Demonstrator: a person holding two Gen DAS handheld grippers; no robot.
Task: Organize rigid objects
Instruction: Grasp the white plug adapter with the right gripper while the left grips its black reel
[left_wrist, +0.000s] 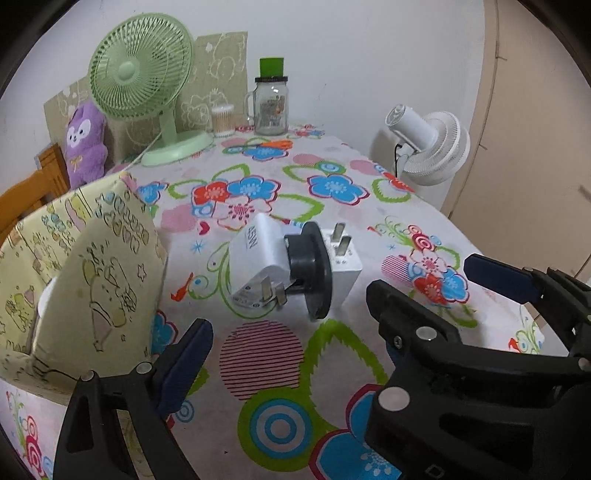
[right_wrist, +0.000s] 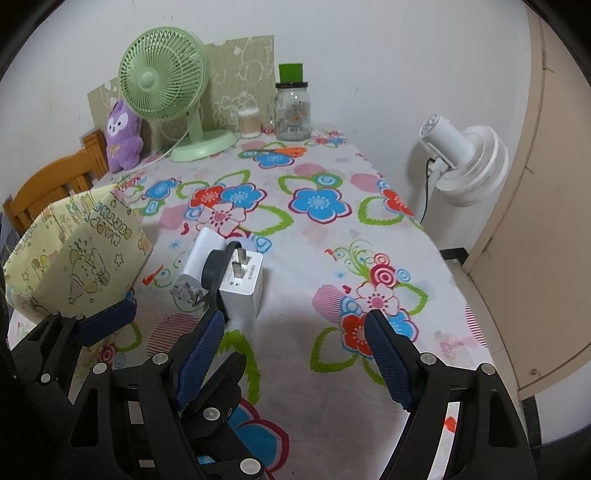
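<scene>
Two white plug chargers and a black round disc lie bunched together mid-table. The left charger (left_wrist: 258, 254) lies on its side, prongs toward me. The black disc (left_wrist: 314, 269) leans between them. The right charger (left_wrist: 341, 266) stands with prongs up. In the right wrist view the same three show: left charger (right_wrist: 197, 258), disc (right_wrist: 218, 271), right charger (right_wrist: 243, 284). My left gripper (left_wrist: 291, 314) is open and empty just before the pile. My right gripper (right_wrist: 295, 328) is open and empty, right of the pile. The right gripper's fingers (left_wrist: 498, 273) cross the left wrist view.
A yellow patterned box (left_wrist: 96, 266) stands at the left, also in the right wrist view (right_wrist: 74, 266). At the back stand a green fan (left_wrist: 144, 81), a glass jar (left_wrist: 271, 107), a cotton-swab tub (left_wrist: 222, 120) and a purple plush (left_wrist: 85, 144). A white fan (right_wrist: 465, 166) stands beyond the right table edge.
</scene>
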